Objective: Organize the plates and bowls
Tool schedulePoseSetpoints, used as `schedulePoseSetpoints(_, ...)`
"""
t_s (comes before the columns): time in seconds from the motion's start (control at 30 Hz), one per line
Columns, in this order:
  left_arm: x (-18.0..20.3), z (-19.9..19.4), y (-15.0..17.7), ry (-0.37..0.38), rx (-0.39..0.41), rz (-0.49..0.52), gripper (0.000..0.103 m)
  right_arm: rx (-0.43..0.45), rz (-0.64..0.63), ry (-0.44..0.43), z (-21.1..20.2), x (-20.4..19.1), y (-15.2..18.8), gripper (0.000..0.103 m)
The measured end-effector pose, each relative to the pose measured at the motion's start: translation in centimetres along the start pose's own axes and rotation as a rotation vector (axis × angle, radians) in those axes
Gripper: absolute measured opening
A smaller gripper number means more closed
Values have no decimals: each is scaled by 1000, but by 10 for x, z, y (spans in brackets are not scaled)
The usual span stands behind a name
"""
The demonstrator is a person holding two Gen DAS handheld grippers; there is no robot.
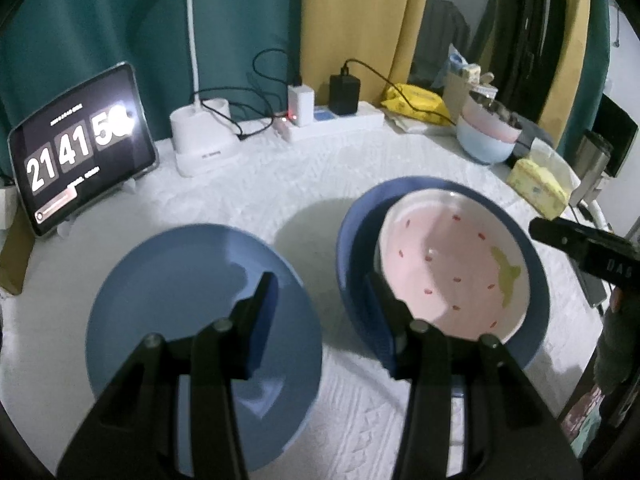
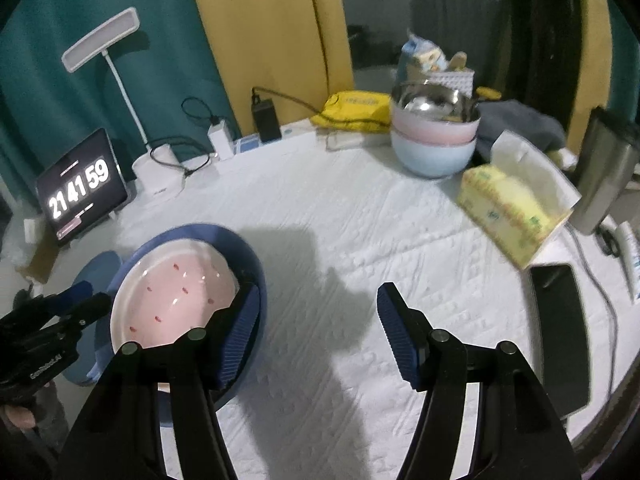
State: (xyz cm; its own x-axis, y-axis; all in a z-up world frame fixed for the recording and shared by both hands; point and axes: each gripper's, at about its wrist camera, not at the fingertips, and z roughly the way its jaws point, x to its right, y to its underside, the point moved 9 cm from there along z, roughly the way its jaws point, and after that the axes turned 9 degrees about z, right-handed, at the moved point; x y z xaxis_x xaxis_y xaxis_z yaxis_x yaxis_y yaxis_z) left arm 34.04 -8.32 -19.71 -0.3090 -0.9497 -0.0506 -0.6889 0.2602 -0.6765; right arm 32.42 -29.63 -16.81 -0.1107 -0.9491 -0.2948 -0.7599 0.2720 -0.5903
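A pink bowl (image 1: 452, 268) with red specks sits inside a larger dark blue bowl (image 1: 352, 248) on the white cloth. A flat blue plate (image 1: 180, 312) lies just left of it. My left gripper (image 1: 320, 296) is open. Its left finger hangs over the plate, its right finger is at the blue bowl's left wall, and neither pad presses on anything. My right gripper (image 2: 320, 320) is open over bare cloth, with its left finger beside the blue bowl's (image 2: 248, 256) right rim. The pink bowl (image 2: 176, 300) and left gripper (image 2: 68, 308) show at the left of the right wrist view.
A stack of pale blue, pink and steel bowls (image 2: 434, 136) stands at the back right. A yellow tissue pack (image 2: 508, 212), a dark phone (image 2: 560, 332) and a steel cup (image 2: 604, 176) are on the right. A tablet clock (image 1: 80, 148), lamp base (image 1: 204, 140) and power strip (image 1: 340, 120) line the back.
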Motion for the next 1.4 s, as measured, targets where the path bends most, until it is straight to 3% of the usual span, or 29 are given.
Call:
schedulePoseSetpoints(0.3,3,10,2,-19,-17,22,46,-69,10,-53,24,-6,13,57)
schedulePoseSetpoints(0.5,5,5,4,-56,30,21,43,-57,64,-80,28,-3,14,56)
schedulePoseSetpoints(0.83,16,3,3,-24,83,14,16,-21,132,-111,30,-2,15,55)
schedulePoseSetpoints(0.93,17,3,1,-27,93,3,16,-14,139,-145,28,-7,16,44)
schedulePoseSetpoints(1.07,18,3,2,-23,97,-7,16,6,115,-163,23,-20,17,18)
schedulePoseSetpoints(1.13,18,3,2,-26,96,-9,15,16,103,-154,21,-26,17,9)
schedulePoseSetpoints(1.4,18,0,2,-17,109,-27,15,29,118,-128,20,-27,17,9)
